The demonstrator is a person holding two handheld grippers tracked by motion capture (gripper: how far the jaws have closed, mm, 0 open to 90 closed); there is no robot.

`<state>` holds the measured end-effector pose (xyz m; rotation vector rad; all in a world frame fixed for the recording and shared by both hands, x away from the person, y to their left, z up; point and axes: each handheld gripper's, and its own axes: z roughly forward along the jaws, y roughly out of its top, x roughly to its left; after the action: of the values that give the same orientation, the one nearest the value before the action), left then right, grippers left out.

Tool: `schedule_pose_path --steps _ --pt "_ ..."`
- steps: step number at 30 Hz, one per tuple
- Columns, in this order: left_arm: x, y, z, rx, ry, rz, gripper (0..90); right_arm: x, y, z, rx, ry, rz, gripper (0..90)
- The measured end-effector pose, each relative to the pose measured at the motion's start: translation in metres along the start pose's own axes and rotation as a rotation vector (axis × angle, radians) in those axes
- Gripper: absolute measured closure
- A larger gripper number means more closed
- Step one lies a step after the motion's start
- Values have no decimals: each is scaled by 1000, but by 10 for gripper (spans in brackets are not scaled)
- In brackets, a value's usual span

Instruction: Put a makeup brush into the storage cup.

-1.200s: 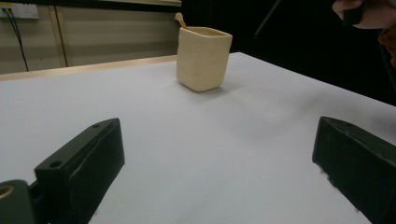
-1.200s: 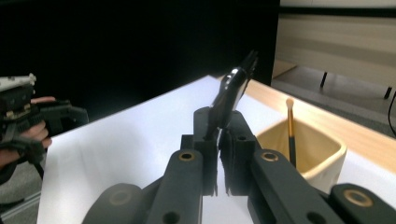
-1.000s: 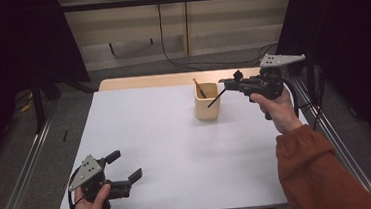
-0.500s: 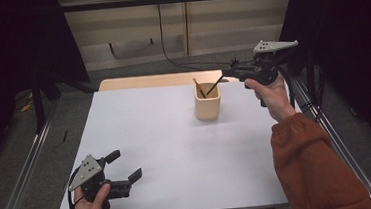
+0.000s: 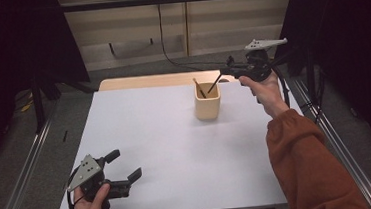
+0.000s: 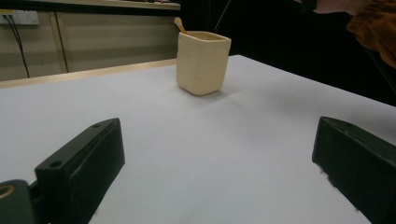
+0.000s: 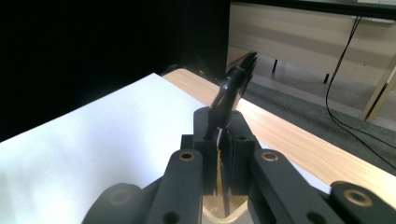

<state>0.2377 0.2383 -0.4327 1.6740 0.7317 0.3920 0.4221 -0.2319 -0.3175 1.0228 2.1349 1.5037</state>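
1. Right gripper is pressed together on a slim black utensil with a toothed end, and we hold it raised at the far right of the table, just above and beside the cream square-sided ceramic cup.
2. Seen from the high view, the black utensil slants down from the jaws toward the cup's mouth, where a thin wooden stick leans already (we cannot tell whether the black tip is inside the rim).
3. Left gripper rests spread wide and empty near the front left edge of the white sheet-covered table, well apart from the cup.
4. We judge the step in hand to be dropping the utensil into the cup; next we should bring its lower end over the opening, lower it, then part the jaws.
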Motion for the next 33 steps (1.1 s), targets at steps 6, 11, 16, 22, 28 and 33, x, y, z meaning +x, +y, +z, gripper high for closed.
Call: schedule_pose_path --steps 6,11,16,22,28,33 --pt "0 0 1 9 -1 6 24 0 -5 9 27 -12 -13 854" --pt "0 -1 1 19 -6 10 27 1 -7 15 43 -10 -13 853" --pt "-1 -1 2 23 -12 15 27 1 -12 23 58 -7 -7 853" --pt "-1 -1 2 21 -11 16 26 -1 -17 30 79 -8 -5 853" --pt "0 -1 3 25 -8 23 26 -2 -25 35 99 -10 3 853" --pt "0 -1 2 26 -8 18 26 -2 -27 38 99 -6 4 854"
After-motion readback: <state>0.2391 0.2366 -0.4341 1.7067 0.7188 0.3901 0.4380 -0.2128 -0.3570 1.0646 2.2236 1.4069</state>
